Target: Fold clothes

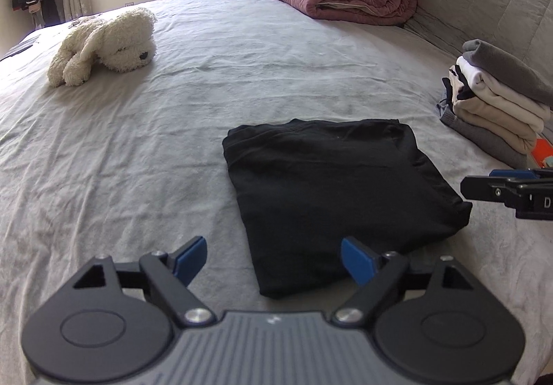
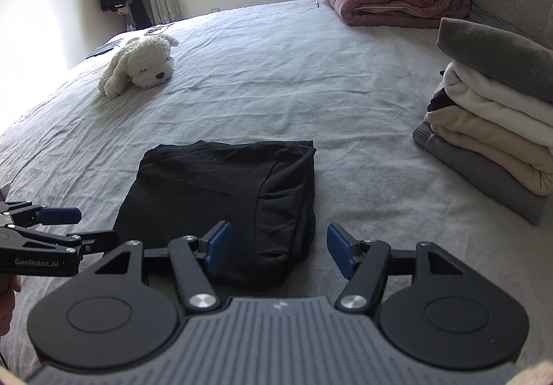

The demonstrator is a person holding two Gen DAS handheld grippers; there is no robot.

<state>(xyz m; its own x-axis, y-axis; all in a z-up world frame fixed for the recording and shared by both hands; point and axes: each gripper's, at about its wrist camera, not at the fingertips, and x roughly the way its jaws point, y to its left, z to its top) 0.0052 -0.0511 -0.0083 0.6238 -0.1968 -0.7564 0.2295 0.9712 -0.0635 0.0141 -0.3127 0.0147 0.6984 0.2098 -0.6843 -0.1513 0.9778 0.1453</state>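
soft black garment folded square on wrinkled sheet; both tongs apart, empty.

Folded black garment lies on the bed beyond the right gripper's spread jaws.

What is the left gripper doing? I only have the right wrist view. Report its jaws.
Observer: The left gripper has its jaws wide open, with nothing between them.
Operator: Check the garment's near left corner. That gripper hides it here.
Observer: That corner of the garment lies on the sheet, unheld.
Operator: Look beside the pile.
Observer: There is something orange at the near side of the pile. I cannot tell what it is.
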